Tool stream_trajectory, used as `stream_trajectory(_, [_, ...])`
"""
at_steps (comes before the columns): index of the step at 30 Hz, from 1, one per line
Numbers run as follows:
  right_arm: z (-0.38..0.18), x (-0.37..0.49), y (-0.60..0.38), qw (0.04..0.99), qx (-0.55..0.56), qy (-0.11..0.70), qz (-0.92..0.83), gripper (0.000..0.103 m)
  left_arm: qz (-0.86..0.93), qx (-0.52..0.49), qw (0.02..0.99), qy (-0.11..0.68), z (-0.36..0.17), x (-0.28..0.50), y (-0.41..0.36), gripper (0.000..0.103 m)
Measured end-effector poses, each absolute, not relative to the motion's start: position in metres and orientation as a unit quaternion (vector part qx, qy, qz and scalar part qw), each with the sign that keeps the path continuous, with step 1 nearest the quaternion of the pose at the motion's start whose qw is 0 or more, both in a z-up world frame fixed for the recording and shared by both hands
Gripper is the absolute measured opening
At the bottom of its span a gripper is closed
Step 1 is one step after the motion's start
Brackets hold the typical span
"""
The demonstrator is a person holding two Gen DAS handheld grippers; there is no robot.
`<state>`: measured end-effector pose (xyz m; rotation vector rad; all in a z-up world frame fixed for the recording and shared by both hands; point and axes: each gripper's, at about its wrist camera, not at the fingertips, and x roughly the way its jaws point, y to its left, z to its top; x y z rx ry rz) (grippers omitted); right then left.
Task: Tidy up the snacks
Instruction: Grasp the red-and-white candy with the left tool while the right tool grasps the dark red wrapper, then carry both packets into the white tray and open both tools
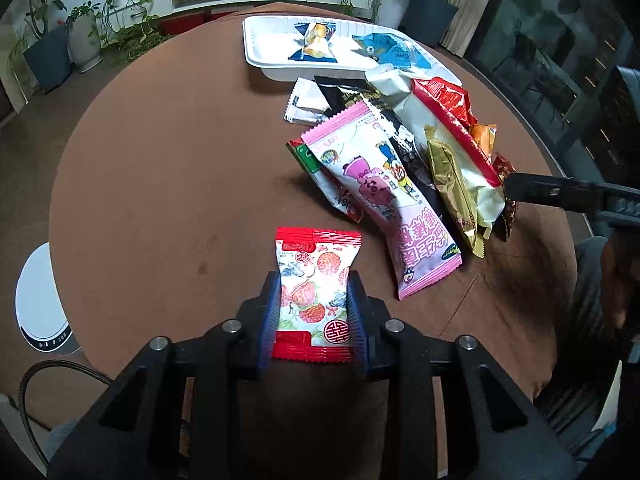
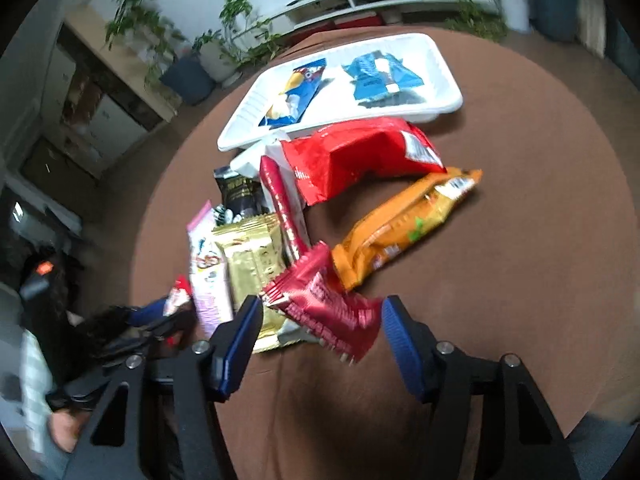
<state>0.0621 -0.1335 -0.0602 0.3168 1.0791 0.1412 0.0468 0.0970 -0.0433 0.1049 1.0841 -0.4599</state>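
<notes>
Left gripper (image 1: 314, 300) clamped on strawberry packet (image 1: 316, 280) at its middle, on table (image 1: 160, 180); light, crinkly, slippery. Right gripper (image 2: 322, 320) open around dark red packet (image 2: 328, 304), probably untouched; 2 packets in tray (image 2: 440, 92)

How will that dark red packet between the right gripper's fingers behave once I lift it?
The dark red packet looks like thin crinkled foil, so probably light and floppy, drooping from the pinch. Its glossy surface may slip on the pads. It overlaps the gold packet, which may shift. The right gripper is open around it.
</notes>
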Motion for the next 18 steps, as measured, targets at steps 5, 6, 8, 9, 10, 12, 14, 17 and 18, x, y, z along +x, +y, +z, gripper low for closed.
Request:
stream_trajectory(5, [-0.074, 0.067, -0.129, 0.836, 0.12, 0.529, 0.086, 0.055, -0.222, 0.048, 0.829, 0.511, -0.045, 0.047, 0.096, 0.029])
stream_trajectory(6, [-0.074, 0.066, -0.13, 0.838, 0.119, 0.526, 0.089, 0.054, -0.222, 0.047, 0.829, 0.511, -0.045, 0.047, 0.096, 0.029])
stream_trajectory(8, [-0.073, 0.065, -0.129, 0.838, 0.107, 0.527, 0.096, 0.052, -0.223, 0.047, 0.829, 0.51, -0.045, 0.048, 0.096, 0.029])
stream_trajectory(9, [-0.073, 0.064, -0.128, 0.838, 0.1, 0.527, 0.1, 0.051, -0.223, 0.047, 0.829, 0.51, -0.045, 0.048, 0.096, 0.029])
stream_trajectory(10, [-0.072, 0.064, -0.127, 0.838, 0.096, 0.527, 0.103, 0.051, -0.224, 0.046, 0.829, 0.51, -0.045, 0.048, 0.096, 0.029])
stream_trajectory(12, [-0.071, 0.064, -0.128, 0.838, 0.092, 0.526, 0.112, 0.047, -0.225, 0.044, 0.829, 0.51, -0.045, 0.048, 0.096, 0.029])
stream_trajectory(14, [-0.069, 0.063, -0.13, 0.838, 0.096, 0.524, 0.117, 0.042, -0.227, 0.04, 0.829, 0.51, -0.045, 0.048, 0.098, 0.029])
stream_trajectory(17, [-0.064, 0.061, -0.133, 0.839, 0.107, 0.519, 0.126, 0.032, -0.228, 0.038, 0.829, 0.51, -0.045, 0.048, 0.098, 0.029])
stream_trajectory(18, [-0.064, 0.06, -0.134, 0.838, 0.108, 0.519, 0.128, 0.03, -0.228, 0.038, 0.829, 0.51, -0.045, 0.048, 0.098, 0.029])
